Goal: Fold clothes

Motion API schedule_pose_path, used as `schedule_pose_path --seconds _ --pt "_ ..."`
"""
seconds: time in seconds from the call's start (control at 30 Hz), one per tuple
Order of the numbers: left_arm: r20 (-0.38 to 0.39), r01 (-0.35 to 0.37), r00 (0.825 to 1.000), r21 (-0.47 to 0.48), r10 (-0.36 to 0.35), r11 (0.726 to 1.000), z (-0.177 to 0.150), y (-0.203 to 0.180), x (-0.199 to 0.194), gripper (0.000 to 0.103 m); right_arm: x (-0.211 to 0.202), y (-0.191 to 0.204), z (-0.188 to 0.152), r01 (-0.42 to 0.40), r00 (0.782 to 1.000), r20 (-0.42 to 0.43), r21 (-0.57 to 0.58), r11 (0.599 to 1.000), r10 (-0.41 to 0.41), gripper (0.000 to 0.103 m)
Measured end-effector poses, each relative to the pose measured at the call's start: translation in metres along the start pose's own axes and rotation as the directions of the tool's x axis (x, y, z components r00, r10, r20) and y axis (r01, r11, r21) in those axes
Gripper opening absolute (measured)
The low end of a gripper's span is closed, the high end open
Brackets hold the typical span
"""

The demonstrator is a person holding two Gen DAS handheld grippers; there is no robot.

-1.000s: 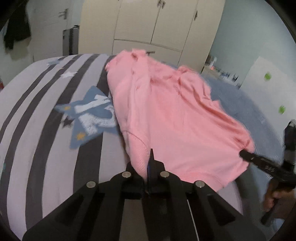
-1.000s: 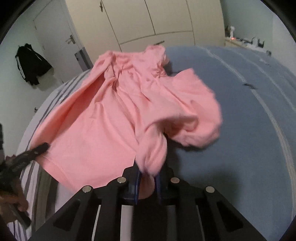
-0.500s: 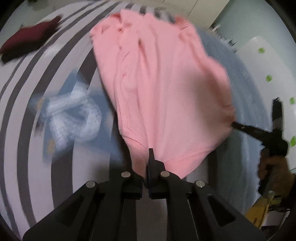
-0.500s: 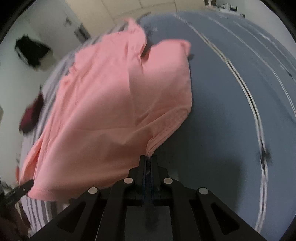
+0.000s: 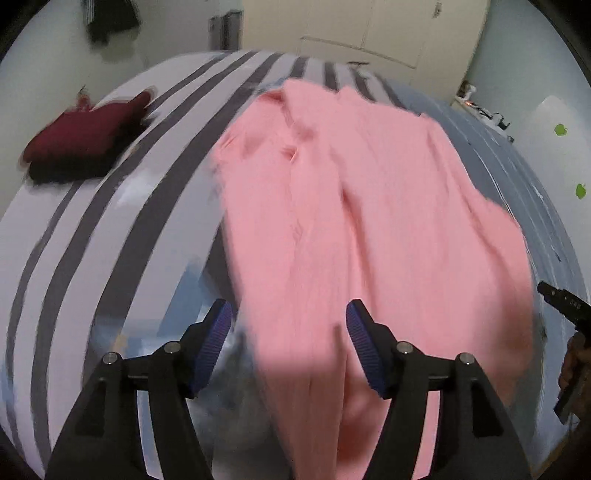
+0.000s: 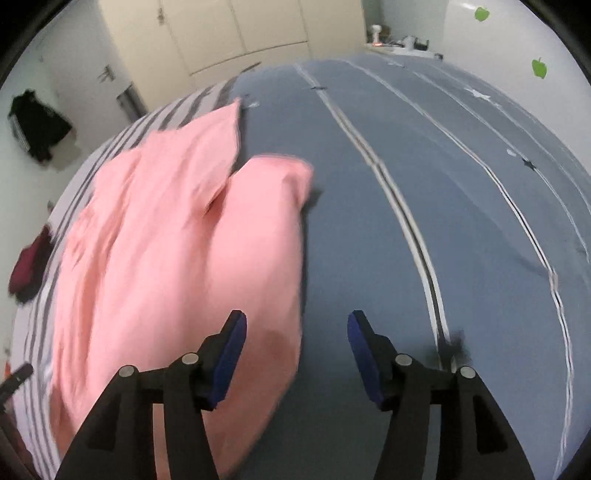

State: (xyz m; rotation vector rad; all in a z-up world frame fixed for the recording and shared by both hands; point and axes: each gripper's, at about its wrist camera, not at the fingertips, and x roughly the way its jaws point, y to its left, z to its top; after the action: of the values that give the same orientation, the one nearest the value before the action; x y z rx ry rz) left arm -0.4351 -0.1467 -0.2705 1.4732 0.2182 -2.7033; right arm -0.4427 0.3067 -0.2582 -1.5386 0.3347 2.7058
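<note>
Pink T-shirt (image 5: pixel 369 229) spread lengthwise along the middle of the bed, lying across the line where the white, grey-striped part of the bedding (image 5: pixel 110 229) meets the blue-grey part (image 6: pixel 424 206). Its near hem reaches toward the bed's near edge; its far end, where the fabric is bunched, points at the far edge by the cream wardrobe (image 5: pixel 369 33). In the right wrist view one sleeve (image 6: pixel 199 147) sticks out toward the far edge and the shirt's right side lies on the blue-grey cover.

The left gripper (image 5: pixel 288 332) hangs over the near end of the shirt with its jaws apart and opening — pink cloth shows in the gap below, but the blue pads (image 5: pixel 216 339) do not press on it. The right gripper (image 6: pixel 297 350) also has its jaws apart and opening; the shirt's right edge lies under the left pad, bare blue-grey cover under the rest of the gap.

A dark red garment (image 5: pixel 85 140) sits near the bed's far left corner, well apart from the shirt. Both views are blurred.
</note>
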Motion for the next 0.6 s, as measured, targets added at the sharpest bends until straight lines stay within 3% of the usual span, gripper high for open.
schedule_pose_path --seconds 0.1,0.23,0.3,0.33,0.37,0.4,0.47,0.5,0.6 --pt "-0.022 0.024 0.999 0.031 -0.024 0.999 0.04 -0.016 0.046 0.062 0.04 -0.009 0.025 0.009 1.0 -0.018 0.02 1.0 -0.009 0.053" --pt "-0.054 0.012 0.999 0.121 -0.006 0.993 0.056 -0.029 0.09 0.06 0.074 -0.011 0.047 0.009 0.999 -0.051 0.026 1.0 -0.008 0.055" --pt "-0.069 0.008 0.998 0.155 0.003 0.988 0.055 -0.029 0.098 0.016 0.079 -0.008 0.052 0.002 0.999 -0.04 0.012 1.0 -0.002 0.057" --pt "-0.071 0.004 0.997 0.167 0.008 0.986 0.055 -0.028 0.099 0.011 0.079 -0.005 0.053 0.002 0.999 -0.036 0.0 1.0 -0.002 0.056" --pt "-0.059 0.007 0.998 0.152 0.002 0.988 0.056 -0.023 0.093 0.006 0.08 -0.002 0.054 -0.01 0.999 -0.034 -0.015 1.0 0.009 0.047" --pt "-0.036 0.014 0.999 0.119 -0.009 0.993 0.056 -0.013 0.083 0.006 0.08 0.002 0.055 -0.026 0.999 -0.033 -0.032 0.999 0.025 0.027" --pt "0.018 0.009 1.0 0.037 -0.009 0.999 0.057 0.015 0.052 0.005 0.077 0.004 0.057 -0.043 0.999 -0.035 -0.044 0.998 0.042 0.011" --pt "0.04 -0.008 0.999 0.003 0.008 1.0 0.056 0.029 0.037 0.004 0.073 0.004 0.059 -0.044 0.999 -0.029 -0.04 0.998 0.043 0.006" --pt "0.095 -0.102 0.989 -0.118 0.113 0.988 0.048 0.087 -0.012 0.004 0.057 -0.003 0.063 -0.04 0.999 -0.006 -0.002 0.999 0.04 0.004"
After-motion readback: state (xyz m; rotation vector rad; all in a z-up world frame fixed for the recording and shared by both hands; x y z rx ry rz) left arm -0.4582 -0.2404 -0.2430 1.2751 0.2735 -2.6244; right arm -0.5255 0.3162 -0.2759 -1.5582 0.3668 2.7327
